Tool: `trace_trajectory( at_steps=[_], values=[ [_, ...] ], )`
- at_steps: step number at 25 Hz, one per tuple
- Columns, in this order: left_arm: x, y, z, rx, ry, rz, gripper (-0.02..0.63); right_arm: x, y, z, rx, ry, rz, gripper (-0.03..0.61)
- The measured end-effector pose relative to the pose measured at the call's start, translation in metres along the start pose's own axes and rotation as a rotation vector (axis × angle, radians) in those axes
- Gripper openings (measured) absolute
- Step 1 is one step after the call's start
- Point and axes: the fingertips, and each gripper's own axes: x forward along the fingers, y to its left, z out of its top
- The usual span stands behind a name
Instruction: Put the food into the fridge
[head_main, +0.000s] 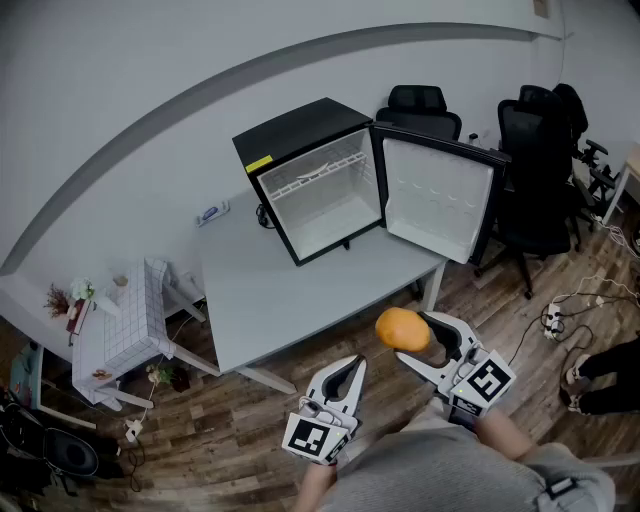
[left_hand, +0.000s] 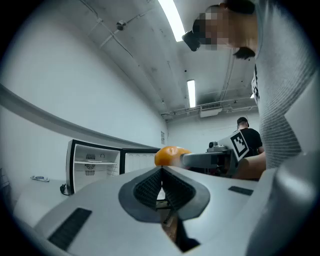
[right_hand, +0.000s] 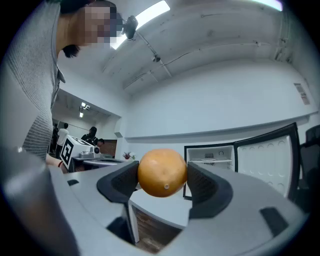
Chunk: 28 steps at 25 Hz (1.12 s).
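An orange (head_main: 401, 328) (right_hand: 162, 173) (left_hand: 170, 154) sits between the pads of my right gripper (head_main: 412, 341) (right_hand: 162, 180), which is shut on it just off the grey table's near right corner. My left gripper (head_main: 352, 372) (left_hand: 161, 176) hangs a little lower and to the left, jaws shut with nothing in them. The black mini fridge (head_main: 312, 180) (right_hand: 210, 160) (left_hand: 92, 165) stands on the far side of the table (head_main: 300, 290) with its door (head_main: 440, 197) swung wide open to the right. Its white inside has a wire shelf and looks bare.
Black office chairs (head_main: 535, 165) stand behind and right of the fridge. A small white checked table (head_main: 135, 315) with plants is at the left. Cables and a power strip (head_main: 552, 318) lie on the wood floor at right, near a person's legs (head_main: 605, 380).
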Motion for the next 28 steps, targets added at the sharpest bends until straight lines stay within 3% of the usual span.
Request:
trace_trajectory(
  at_steps=[18, 28],
  values=[
    [-0.0084, -0.0075, -0.0034, -0.008, 0.019, -0.004, 0.011, -0.0044, 0.0106, 0.0019, -0.010, -0.007, 0.027, 0.311],
    [-0.0065, -0.0044, -0.0041, -0.012, 0.018, -0.009, 0.011, -0.0018, 0.0016, 0.0017, 0.015, -0.003, -0.015, 0.311]
  ],
)
